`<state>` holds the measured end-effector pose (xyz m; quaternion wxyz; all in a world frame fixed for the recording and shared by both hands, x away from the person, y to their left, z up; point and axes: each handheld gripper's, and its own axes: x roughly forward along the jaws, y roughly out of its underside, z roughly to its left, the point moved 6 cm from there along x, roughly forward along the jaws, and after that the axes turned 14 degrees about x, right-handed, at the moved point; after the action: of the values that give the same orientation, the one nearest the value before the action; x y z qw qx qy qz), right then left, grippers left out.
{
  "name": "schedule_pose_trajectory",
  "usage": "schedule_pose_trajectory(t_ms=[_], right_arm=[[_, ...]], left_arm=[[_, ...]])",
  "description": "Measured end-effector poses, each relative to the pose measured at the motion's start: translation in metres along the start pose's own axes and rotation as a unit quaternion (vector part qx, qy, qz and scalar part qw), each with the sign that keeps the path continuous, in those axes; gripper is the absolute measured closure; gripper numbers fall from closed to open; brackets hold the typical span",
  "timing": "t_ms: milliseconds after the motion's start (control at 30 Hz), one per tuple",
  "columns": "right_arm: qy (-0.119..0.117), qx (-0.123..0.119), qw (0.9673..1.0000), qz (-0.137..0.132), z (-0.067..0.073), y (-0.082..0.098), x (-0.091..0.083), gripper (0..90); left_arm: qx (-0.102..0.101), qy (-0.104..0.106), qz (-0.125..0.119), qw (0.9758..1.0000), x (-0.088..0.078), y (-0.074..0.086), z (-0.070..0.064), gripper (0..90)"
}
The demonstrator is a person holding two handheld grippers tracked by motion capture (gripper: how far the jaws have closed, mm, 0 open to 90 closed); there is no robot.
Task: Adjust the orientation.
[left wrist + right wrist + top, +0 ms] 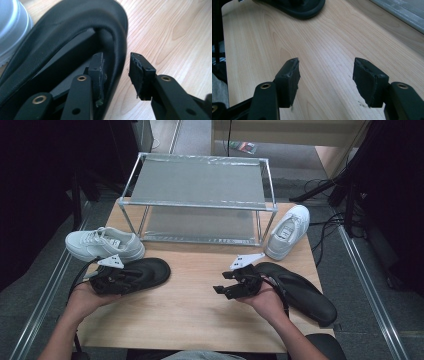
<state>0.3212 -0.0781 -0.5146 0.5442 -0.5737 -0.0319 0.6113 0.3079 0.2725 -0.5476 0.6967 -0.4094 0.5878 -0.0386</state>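
even light on the tabletop (200, 285), dark surroundings in the high view; soft glare on the black slipper (75, 27), white sneaker (12, 27) blurred close up.

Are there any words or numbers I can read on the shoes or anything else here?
No text can be read anywhere.
Right white sneaker: a label patch inside it, too small and blurred to read.
Left white sneaker: a small tongue patch, also too blurred.
Black slippers: no words or logo show.
Metal shoe rack and wooden table: no writing shows.
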Motion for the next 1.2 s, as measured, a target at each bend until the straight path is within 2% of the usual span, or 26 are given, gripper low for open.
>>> schedule_pose_trajectory(t_ms=[333, 400, 567, 733, 967, 1133, 1200], right_arm=[[0.004, 0.0, 1.0, 0.001, -0.001, 0.001, 0.0, 40.2], [0.003, 0.001, 1.0, 0.003, 0.0, 0.002, 0.0, 40.2], [0.002, 0.0, 1.0, 0.003, 0.0, 0.003, -0.001, 40.3], [0.005, 0.006, 1.0, -0.001, -0.002, 0.004, -0.004, 40.3], [0.015, 0.014, 0.9998, -0.007, -0.004, 0.008, -0.009, 40.3], [0.009, 0.024, 0.9996, -0.012, -0.006, 0.011, -0.012, 40.3], [0.011, 0.027, 0.9994, -0.016, -0.007, 0.011, -0.014, 40.4]], left_arm=[[0.018, 0.015, 0.002, 0.9997, 0.001, -0.001, -0.002, 78.2], [0.029, 0.02, 0.009, 0.9993, 0.002, -0.002, -0.004, 81.2], [0.029, 0.02, 0.01, 0.9993, -0.002, -0.007, -0.003, 82.1], [0.018, 0.025, 0.009, 0.9995, -0.008, -0.017, -0.004, 82.2], [0.03, 0.029, 0.008, 0.9991, -0.011, -0.041, -0.011, 82.5], [0.043, 0.038, 0.006, 0.9984, -0.006, -0.058, -0.018, 82.4], [0.042, 0.04, 0.005, 0.9983, -0.003, -0.064, -0.021, 82.4]])
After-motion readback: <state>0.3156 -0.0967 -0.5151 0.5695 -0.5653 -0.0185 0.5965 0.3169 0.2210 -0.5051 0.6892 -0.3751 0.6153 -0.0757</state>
